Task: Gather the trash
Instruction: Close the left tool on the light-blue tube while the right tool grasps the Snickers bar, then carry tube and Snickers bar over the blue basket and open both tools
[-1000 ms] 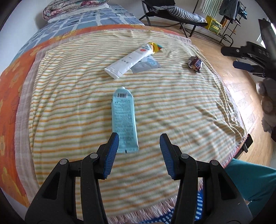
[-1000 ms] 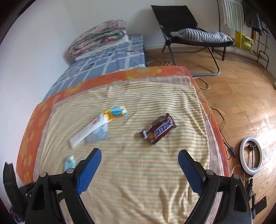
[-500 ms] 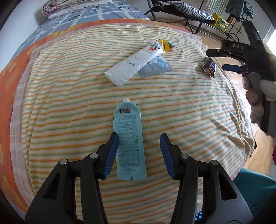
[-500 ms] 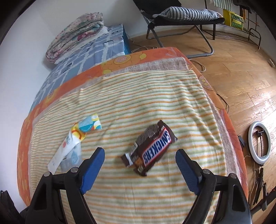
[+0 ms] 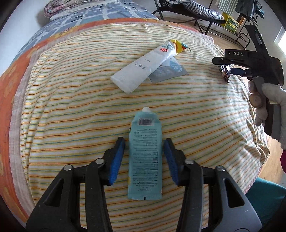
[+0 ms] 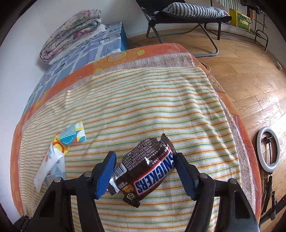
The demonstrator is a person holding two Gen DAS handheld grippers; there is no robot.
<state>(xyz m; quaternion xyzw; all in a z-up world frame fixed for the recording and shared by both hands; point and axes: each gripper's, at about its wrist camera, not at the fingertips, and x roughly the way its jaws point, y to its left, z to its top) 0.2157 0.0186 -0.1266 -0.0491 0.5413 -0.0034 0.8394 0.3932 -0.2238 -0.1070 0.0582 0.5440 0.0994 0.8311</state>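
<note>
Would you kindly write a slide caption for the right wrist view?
Right gripper closing around a Snickers wrapper lying on the striped blanket, jaws not yet clamped.

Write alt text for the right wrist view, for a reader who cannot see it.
The right tongs, blue-padded and closing, straddle a torn Snickers wrapper on a striped blanket. More wrappers lie to the left; a wooden floor and a folding chair lie beyond.
</note>
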